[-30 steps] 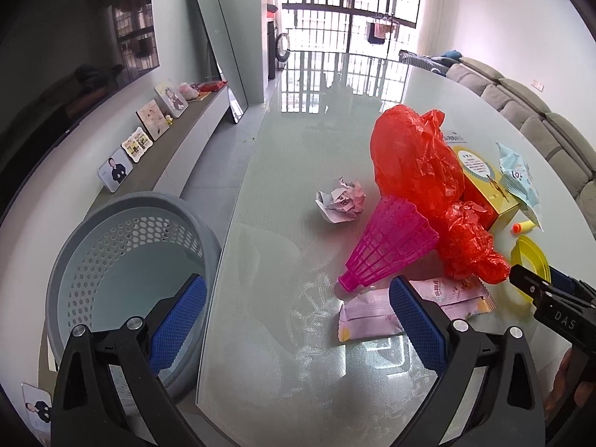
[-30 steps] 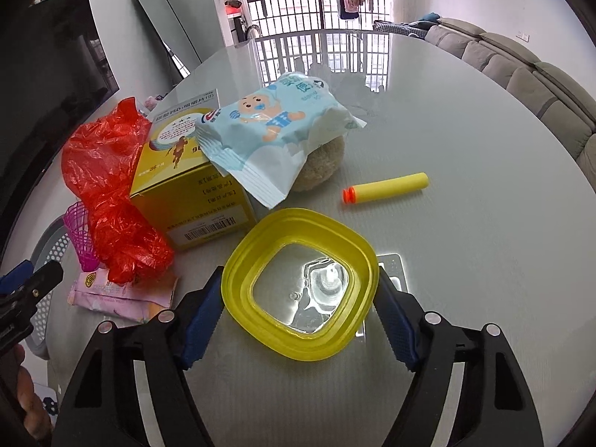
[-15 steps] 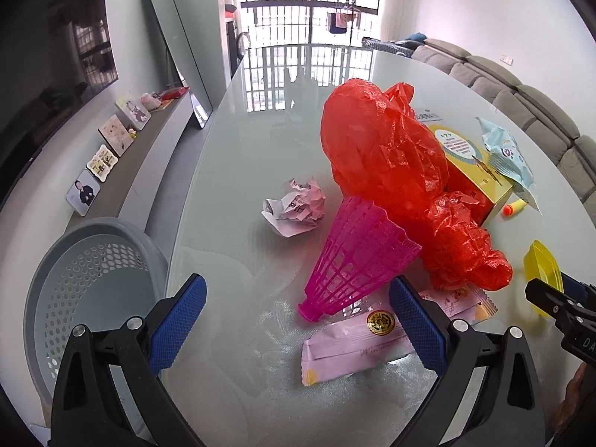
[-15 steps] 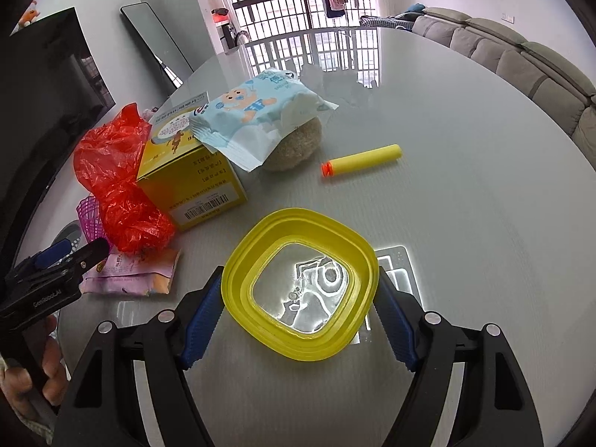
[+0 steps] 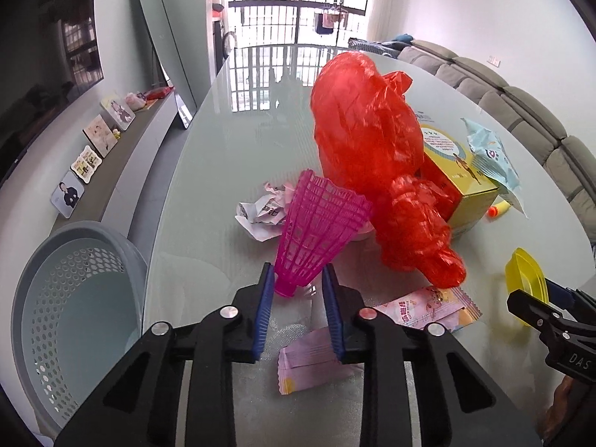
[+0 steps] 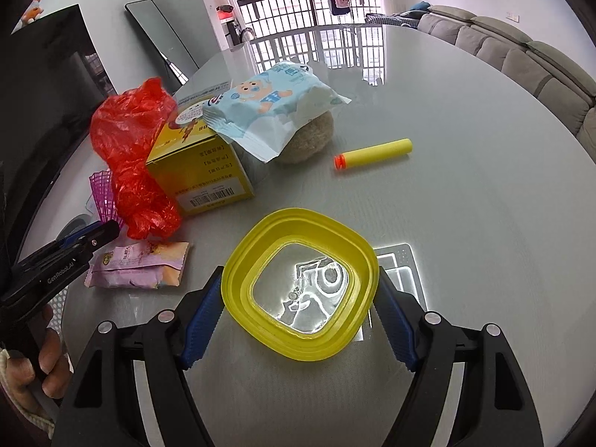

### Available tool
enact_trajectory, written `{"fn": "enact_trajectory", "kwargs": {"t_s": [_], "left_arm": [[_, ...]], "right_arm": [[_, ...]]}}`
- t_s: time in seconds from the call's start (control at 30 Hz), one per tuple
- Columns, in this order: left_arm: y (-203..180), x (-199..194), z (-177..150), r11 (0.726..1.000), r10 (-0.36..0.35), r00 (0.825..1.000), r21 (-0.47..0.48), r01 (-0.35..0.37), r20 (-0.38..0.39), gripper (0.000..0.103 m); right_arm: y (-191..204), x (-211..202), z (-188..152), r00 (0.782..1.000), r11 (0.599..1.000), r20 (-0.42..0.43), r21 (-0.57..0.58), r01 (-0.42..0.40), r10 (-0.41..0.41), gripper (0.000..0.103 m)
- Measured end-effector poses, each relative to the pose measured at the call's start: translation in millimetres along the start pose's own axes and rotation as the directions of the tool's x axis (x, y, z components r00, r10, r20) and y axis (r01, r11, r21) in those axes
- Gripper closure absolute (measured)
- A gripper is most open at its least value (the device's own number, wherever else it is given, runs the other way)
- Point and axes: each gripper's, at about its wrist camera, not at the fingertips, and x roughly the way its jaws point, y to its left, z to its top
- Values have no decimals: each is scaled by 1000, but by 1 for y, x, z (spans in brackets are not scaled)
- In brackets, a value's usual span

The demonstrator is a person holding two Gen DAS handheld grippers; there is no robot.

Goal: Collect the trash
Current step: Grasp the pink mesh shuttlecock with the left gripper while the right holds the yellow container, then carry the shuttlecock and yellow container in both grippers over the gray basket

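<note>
- The narrow end of the pink shuttlecock (image 5: 316, 231) is clamped between the blue pads of the left gripper (image 5: 298, 285), whose jaws have just been closing; its wide skirt is tilted up and away from the tool.
- The shuttlecock is seen low over the glass table (image 5: 231, 156), just in front of a crumpled paper ball (image 5: 260, 212).
- A red plastic bag (image 5: 368, 141) is piled just beside the shuttlecock, leaning against a yellow box (image 5: 462, 182).
- Two pink wrappers (image 5: 313, 361) are spread flat on the glass under and beside the left tool.
- A grey perforated basket (image 5: 56, 298) is seen off the table's edge, on the left of the left wrist view.
- The yellow lid (image 6: 298, 287) is framed by the right gripper (image 6: 298, 294); its edges meet both blue pads, so it is gripped across its width.
- A blue wipes packet (image 6: 272, 108) is laid across the yellow box and a beige lump.
- A yellow foam dart (image 6: 376, 151) is lying alone on the glass, well apart from the lid.
</note>
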Motion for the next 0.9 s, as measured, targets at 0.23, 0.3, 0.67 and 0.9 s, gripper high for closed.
{"fn": "enact_trajectory", "kwargs": {"t_s": [0.23,0.3,0.67,0.9], "left_arm": [[3,-11,-4,1000,-4,1000,-16,4,11,83],[4,-16,-5,1000,0,1000,-18,1,20,83],[3,-39,-13,999,-8,999,-32,9,33,83],[12,-38,-23,999,0,1000,-48,0,4,83]], "right_arm": [[-1,-2,0,1000,1000,3,-7,-9,9,29],[-1,-3,1,1000,1000,5,-9,-13,13,29],[-6,-6,-1,999,999,18,-19,-27,27,29],[-6,-8,-1,999,999,18,-27,-34,35,29]]}}
